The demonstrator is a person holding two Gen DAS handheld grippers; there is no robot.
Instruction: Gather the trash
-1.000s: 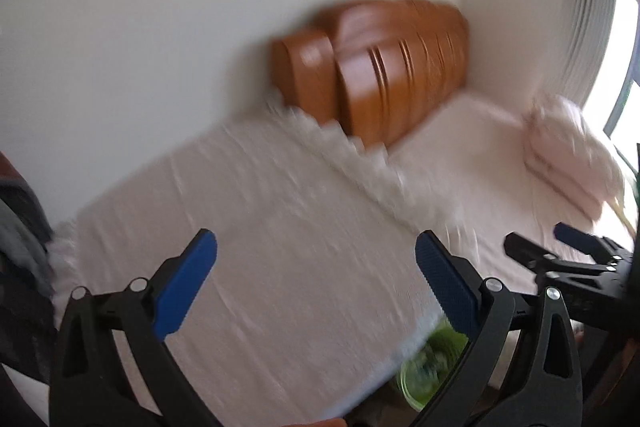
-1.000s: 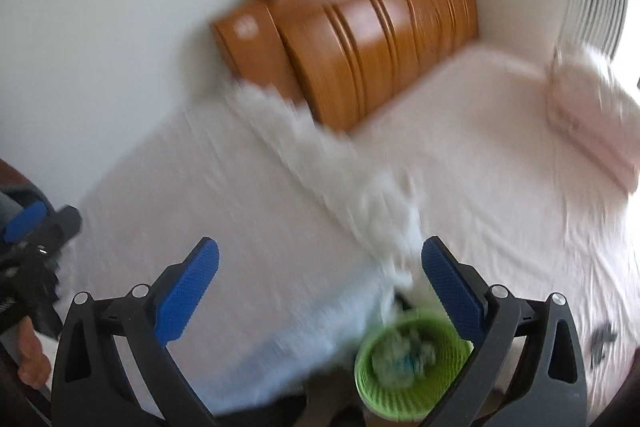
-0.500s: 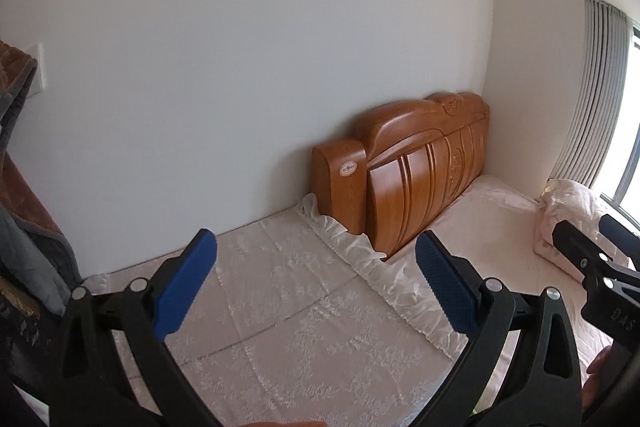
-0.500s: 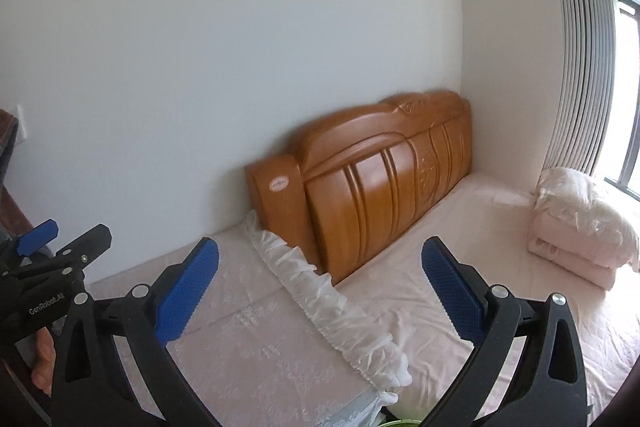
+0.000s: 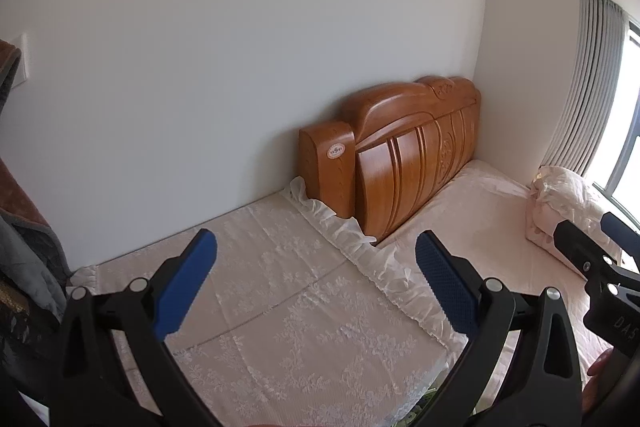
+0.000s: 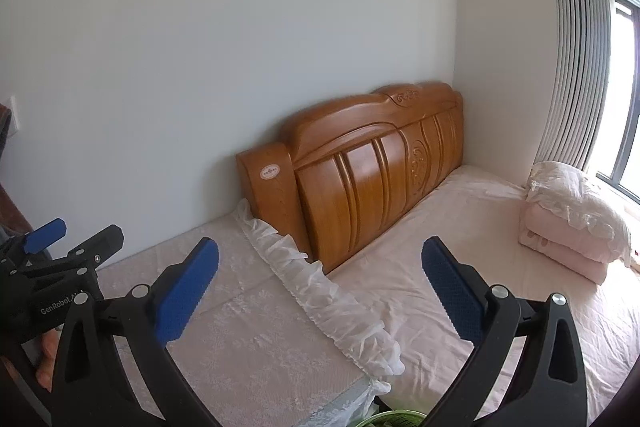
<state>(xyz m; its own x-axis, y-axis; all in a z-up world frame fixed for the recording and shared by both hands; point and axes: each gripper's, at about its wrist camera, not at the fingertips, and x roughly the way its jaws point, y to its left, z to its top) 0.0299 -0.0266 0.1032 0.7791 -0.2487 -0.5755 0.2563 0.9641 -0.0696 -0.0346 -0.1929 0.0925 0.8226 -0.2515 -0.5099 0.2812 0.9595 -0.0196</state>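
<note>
Green basket (image 6: 394, 419), the trash bin, shows only as a rim sliver at bottom centre of the right wrist view, below the lace cloth (image 6: 256, 339) edge; a green trace sits at bottom right of the left view too. A second ago the whole basket with trash inside was visible; both cameras have tilted up since. Blur is gone. Right gripper (image 6: 320, 291) jaws wide apart, empty. Left gripper (image 5: 316, 283) jaws wide apart, empty. Wooden headboard (image 6: 360, 179) mid-frame against the white wall (image 6: 200, 47). Folded pink bedding (image 6: 568, 223) at right, on the bed (image 6: 460, 267). Grey curtain (image 6: 580, 67) upper right.
</note>
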